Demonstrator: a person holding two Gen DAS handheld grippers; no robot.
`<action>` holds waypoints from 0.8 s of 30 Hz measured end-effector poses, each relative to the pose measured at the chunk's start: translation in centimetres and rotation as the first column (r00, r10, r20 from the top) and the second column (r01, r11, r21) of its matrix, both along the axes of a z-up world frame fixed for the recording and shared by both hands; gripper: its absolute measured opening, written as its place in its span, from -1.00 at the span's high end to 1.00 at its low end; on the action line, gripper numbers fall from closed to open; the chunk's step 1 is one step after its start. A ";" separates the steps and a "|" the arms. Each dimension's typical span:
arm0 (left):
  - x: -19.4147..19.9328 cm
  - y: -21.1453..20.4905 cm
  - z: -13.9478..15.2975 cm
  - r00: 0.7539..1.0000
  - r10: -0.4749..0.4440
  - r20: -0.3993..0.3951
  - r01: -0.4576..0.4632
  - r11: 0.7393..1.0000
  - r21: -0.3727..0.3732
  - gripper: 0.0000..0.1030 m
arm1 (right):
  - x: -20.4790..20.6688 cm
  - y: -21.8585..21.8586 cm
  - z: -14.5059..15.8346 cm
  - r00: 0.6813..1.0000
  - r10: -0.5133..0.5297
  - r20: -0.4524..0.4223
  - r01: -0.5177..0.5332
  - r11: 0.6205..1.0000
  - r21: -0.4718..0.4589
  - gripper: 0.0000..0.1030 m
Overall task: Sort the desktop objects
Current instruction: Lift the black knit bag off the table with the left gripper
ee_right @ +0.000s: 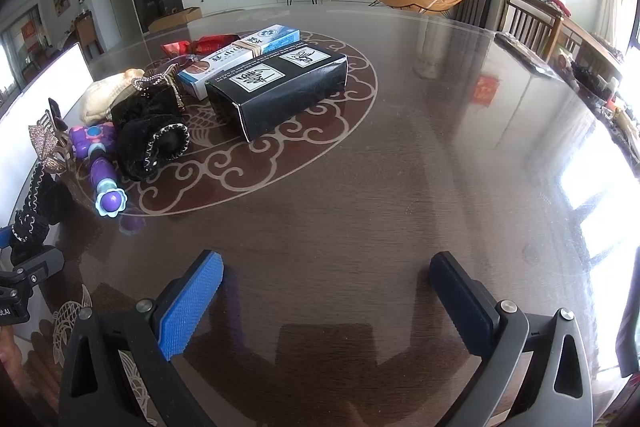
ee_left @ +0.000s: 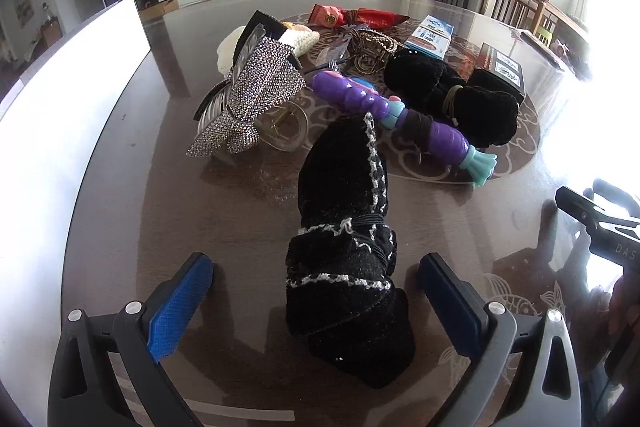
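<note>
Your left gripper [ee_left: 316,291] stands released, its blue pads [ee_left: 178,307] spread wide on either side of the black knitted bundle with white trim [ee_left: 344,259], which lies on the dark table [ee_left: 160,207] in the lower centre of the left wrist view. Neither pad touches the fabric yet. Your right gripper [ee_right: 326,297] is likewise spread and empty, low in its own view over bare tabletop, well apart from the pile.

The remaining things sit higher in the left view: the purple and teal toy [ee_left: 400,115] rests just beyond the bundle's far end, a second black bundle [ee_left: 452,95] lies behind it, and the rhinestone bow [ee_left: 256,95] is at upper left of centre. In the right wrist view the black box [ee_right: 280,87] and the blue and white box [ee_right: 240,55] lie side by side at upper centre.

Mind these risks, as I judge them. The bundle is soft and only loosely tied by an elastic band, so a shallow pinch may catch just the top fold and let the rest sag or unroll as you lift. Its far end seems to touch the toy; dragging instead of lifting could pull the toy along and set it rolling. The glossy tabletop offers little friction, so a lopsided closure may push the bundle sideways rather than grip it.
</note>
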State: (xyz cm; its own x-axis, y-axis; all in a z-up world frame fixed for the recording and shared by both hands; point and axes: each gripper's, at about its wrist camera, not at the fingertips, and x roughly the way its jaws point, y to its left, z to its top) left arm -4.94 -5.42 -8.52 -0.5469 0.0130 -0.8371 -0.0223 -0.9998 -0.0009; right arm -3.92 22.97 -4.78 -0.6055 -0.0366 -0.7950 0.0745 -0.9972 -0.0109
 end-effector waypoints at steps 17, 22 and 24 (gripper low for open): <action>-0.3 0.0 -0.1 1.000 0.014 -0.026 -0.013 1.000 0.003 -1.00 | 0.0 0.0 0.0 1.000 0.000 0.000 0.000 1.000 0.001 -1.00; -0.3 0.0 -0.1 1.000 0.015 -0.025 -0.015 1.000 0.005 -1.00 | 0.0 0.0 0.0 1.000 0.000 0.000 0.000 1.000 0.001 -1.00; -0.4 0.0 0.0 1.000 0.019 -0.023 -0.019 1.000 0.003 -1.00 | 0.0 0.0 0.0 1.000 0.000 0.000 0.000 1.000 0.001 -1.00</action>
State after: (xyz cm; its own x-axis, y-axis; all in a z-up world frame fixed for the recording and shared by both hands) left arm -5.32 -5.42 -8.57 -0.5664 0.0052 -0.8241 -0.0036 -1.0000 -0.0039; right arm -3.95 22.94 -4.80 -0.6056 -0.0357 -0.7950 0.0744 -0.9972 -0.0119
